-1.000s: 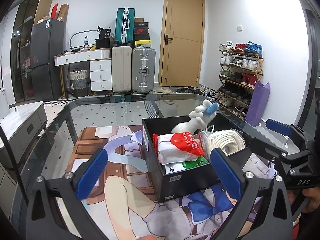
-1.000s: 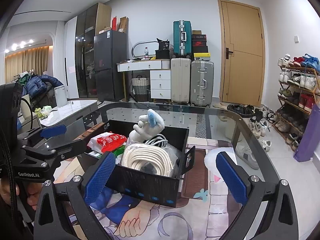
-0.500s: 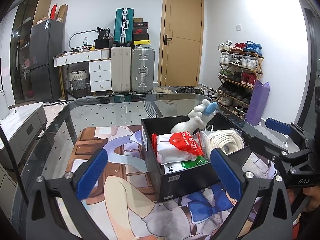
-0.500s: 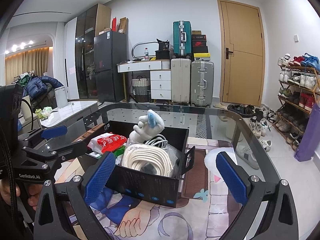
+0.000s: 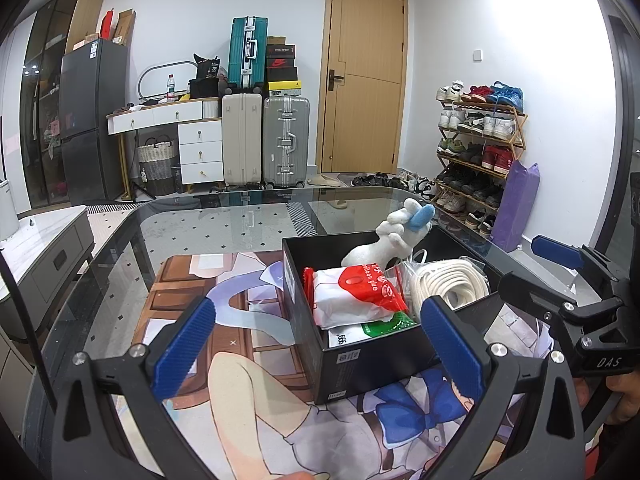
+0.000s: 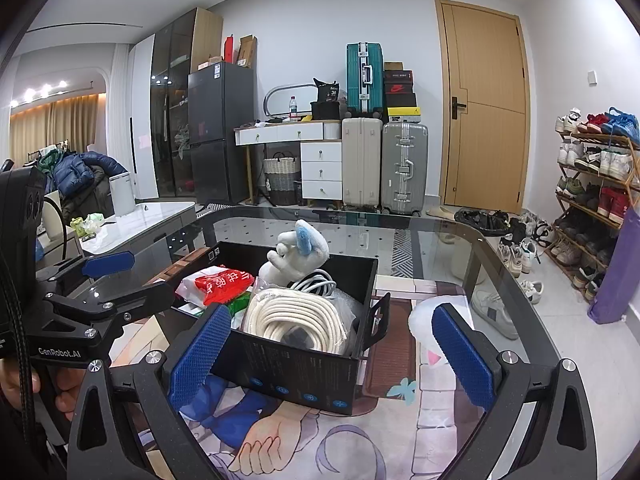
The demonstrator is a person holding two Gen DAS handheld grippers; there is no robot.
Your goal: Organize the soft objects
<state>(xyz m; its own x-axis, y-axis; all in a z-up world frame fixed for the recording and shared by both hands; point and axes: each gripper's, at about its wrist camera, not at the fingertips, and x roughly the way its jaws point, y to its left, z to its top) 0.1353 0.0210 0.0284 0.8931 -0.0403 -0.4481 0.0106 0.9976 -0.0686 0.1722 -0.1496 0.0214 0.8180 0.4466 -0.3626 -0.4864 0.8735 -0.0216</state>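
A black box (image 5: pixel 360 360) (image 6: pixel 296 372) stands on the printed mat on the glass table. Inside it lie a white plush toy with a blue patch (image 5: pixel 392 236) (image 6: pixel 298 252), a red-and-white soft pack (image 5: pixel 356 292) (image 6: pixel 222 282) and a coil of white rope in a clear bag (image 5: pixel 448 284) (image 6: pixel 296 316). My left gripper (image 5: pixel 316 350) is open and empty, near the box's front left corner. My right gripper (image 6: pixel 330 354) is open and empty, at the box's near wall. Each gripper shows in the other's view, the right one (image 5: pixel 556 280) and the left one (image 6: pixel 108 280).
The printed mat (image 5: pixel 224 312) covers the middle of the dark glass table (image 5: pixel 200 220). Behind stand suitcases (image 5: pixel 264 140), a white drawer desk (image 5: pixel 192 140), a fridge (image 5: pixel 88 120), a wooden door (image 5: pixel 364 80) and a shoe rack (image 5: pixel 480 140). A grey side table (image 5: pixel 44 248) is at left.
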